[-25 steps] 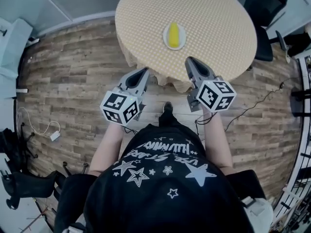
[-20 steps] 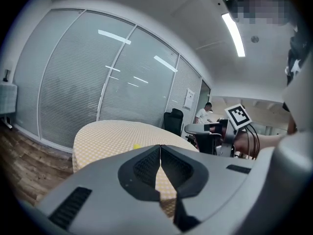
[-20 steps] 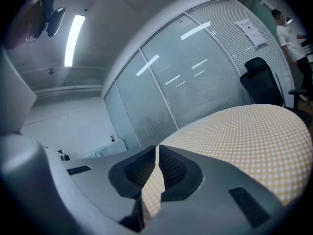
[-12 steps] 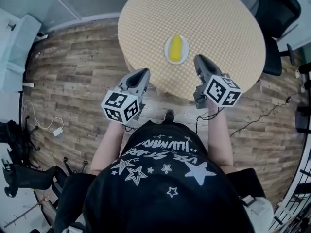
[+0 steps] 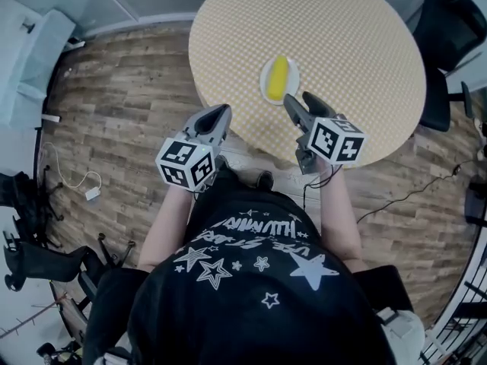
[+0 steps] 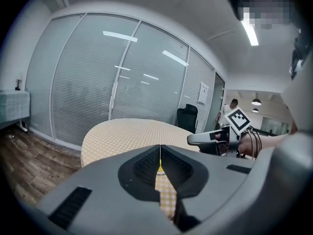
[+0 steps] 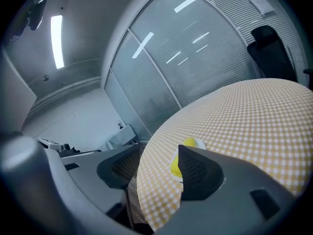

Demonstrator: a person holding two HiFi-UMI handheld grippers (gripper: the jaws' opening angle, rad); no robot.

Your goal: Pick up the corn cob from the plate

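— Jaws-wise, starting left: holding the left gripper (image 6: 160,161) with pads pressed together on nothing, hovering short of the near edge of the round checked table (image 5: 350,44).

— And moving right?

— Just now spreading the right gripper (image 7: 159,169) apart, with nothing between the pads yet. Reaching over the near table edge and aiming at the corn cob (image 5: 278,77), lying on the small white plate (image 5: 263,82) just ahead.

— Worrying about anything?

— Probably coming in skewed: catching the plate rim with one jaw instead of straddling the cob, then sliding or tipping the plate. Also pinching too near one end and letting the round cob roll or squirt free.

— Guarding against that how?

— Centring over the cob's middle and clearing the rim before closing.
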